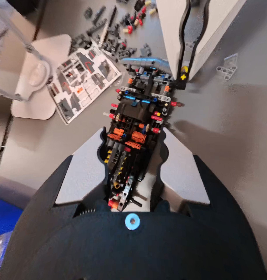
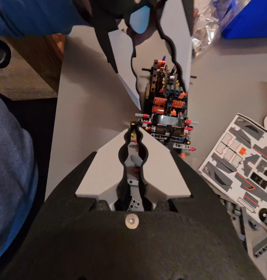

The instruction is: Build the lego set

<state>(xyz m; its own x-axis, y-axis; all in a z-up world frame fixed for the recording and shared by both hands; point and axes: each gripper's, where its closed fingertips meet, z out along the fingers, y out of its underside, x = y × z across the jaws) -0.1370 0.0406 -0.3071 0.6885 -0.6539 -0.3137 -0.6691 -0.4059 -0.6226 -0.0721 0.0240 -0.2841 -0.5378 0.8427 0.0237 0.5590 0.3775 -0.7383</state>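
Observation:
The half-built Lego car chassis [image 1: 137, 115], black with orange seats and red and blue pins, lies lengthwise on the grey table. My left gripper [image 1: 134, 131] straddles its near end, with the fingers against both sides, shut on it. In the right wrist view the chassis [image 2: 166, 106] sits between the left gripper's fingers [image 2: 163, 100]. My right gripper [image 2: 133, 129] is shut on a small black connector with a yellow pin [image 2: 133, 134], held against the chassis's front corner. The left wrist view shows the right gripper [image 1: 182, 78] and the connector [image 1: 183, 77] at the far end.
A sticker sheet [image 1: 84, 84] lies left of the chassis and shows at the right in the right wrist view [image 2: 243, 163]. Several loose dark parts [image 1: 114, 34] lie beyond it. There is a light grey beam [image 1: 226, 69], a blue box [image 2: 248, 19], a plastic bag [image 2: 205, 30] and the table edge [image 2: 57, 121]. There is about 7 cm between the tips of the two grippers.

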